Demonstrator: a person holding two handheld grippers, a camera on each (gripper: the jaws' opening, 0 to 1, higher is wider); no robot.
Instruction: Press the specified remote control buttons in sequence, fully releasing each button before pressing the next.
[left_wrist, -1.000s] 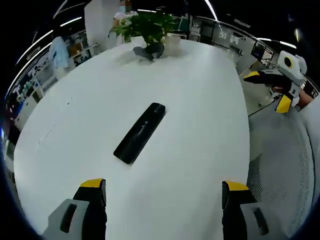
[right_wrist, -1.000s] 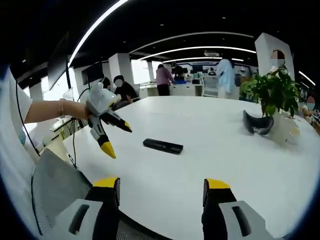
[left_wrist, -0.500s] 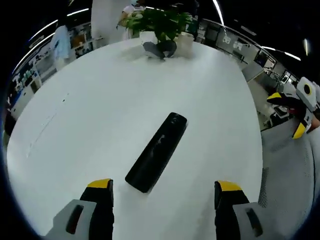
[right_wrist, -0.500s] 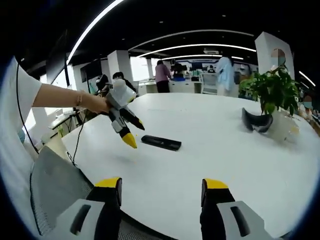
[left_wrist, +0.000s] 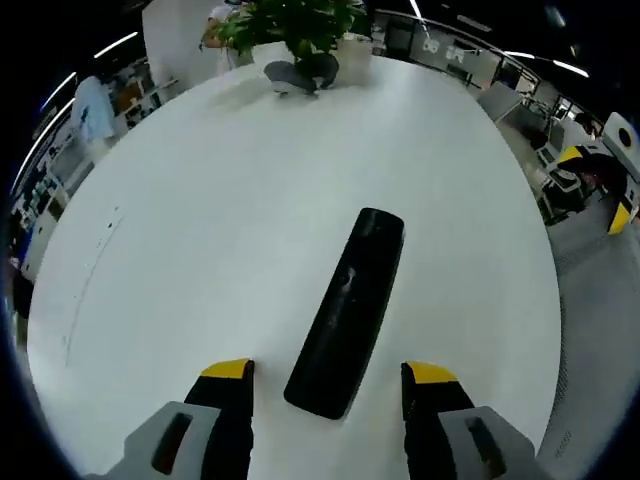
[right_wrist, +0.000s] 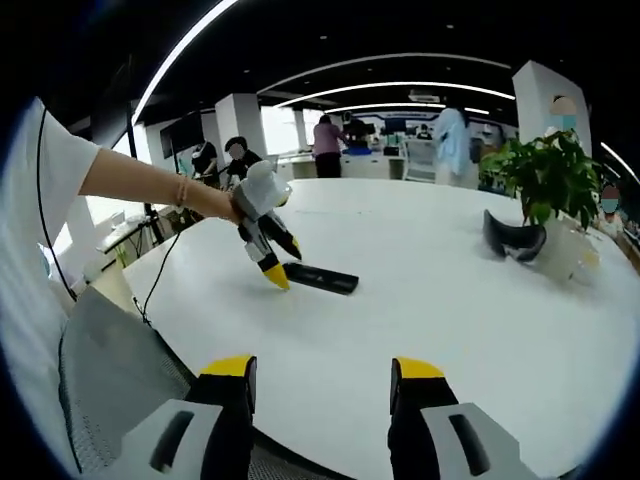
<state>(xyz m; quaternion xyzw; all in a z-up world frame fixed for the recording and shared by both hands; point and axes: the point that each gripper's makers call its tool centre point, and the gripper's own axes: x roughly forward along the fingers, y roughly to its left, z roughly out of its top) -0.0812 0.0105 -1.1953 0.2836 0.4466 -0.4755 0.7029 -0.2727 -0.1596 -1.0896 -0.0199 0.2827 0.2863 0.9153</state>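
While both grippers' jaws gape empty, left gripper (left_wrist: 325, 372) straddles the long black plastic remote (left_wrist: 347, 310); nudging it skews button aim.

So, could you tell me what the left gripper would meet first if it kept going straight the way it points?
Most likely the near end of the black remote, which lies on the white table just ahead between the left gripper's open jaws.

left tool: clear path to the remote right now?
Probably yes. In the left gripper view the black remote lies flat on the white table, its near end between the open jaws of the left tool. Nothing sits between them; the plant is far off.
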